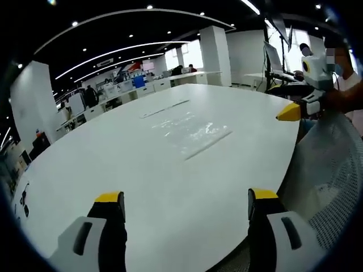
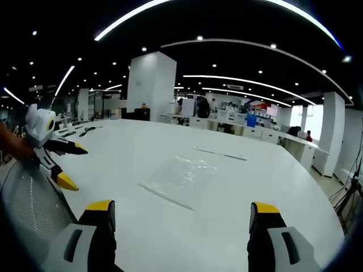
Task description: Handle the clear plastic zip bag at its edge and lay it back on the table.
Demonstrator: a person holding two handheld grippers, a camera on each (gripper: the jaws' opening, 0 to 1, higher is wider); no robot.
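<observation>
Clear plastic zip bag (image 1: 190, 131) lies flat on a broad white counter (image 1: 113, 164), well away from every edge and touched by neither tool. The bag is a thin, see-through rectangle; its film is wrinkled and catches the ceiling lights as pale, glassy streaks, so the counter shows through it. One long side ends in a straight, slightly raised strip, seen nearest the camera in the right gripper view (image 2: 180, 180). Beyond the bag, farther from both tools, a thin straight pale strip (image 1: 164, 109) lies flat on the counter, apart from the bag.

The counter is smooth, matte and rounded at its rim.

Near the bag, above the counter's near rim, the left tool (image 1: 184, 205) has its two jaws standing wide apart with nothing between them; each jaw is black with a yellow tip and a light grey body. The right tool (image 2: 180, 215) is built the same, jaws likewise spread and empty. In the left gripper view it (image 1: 290, 111) hovers beside the counter's rim, held by a hand.

A white mesh chair back (image 1: 332, 181) with a fine woven texture stands just beside the counter's rim.
</observation>
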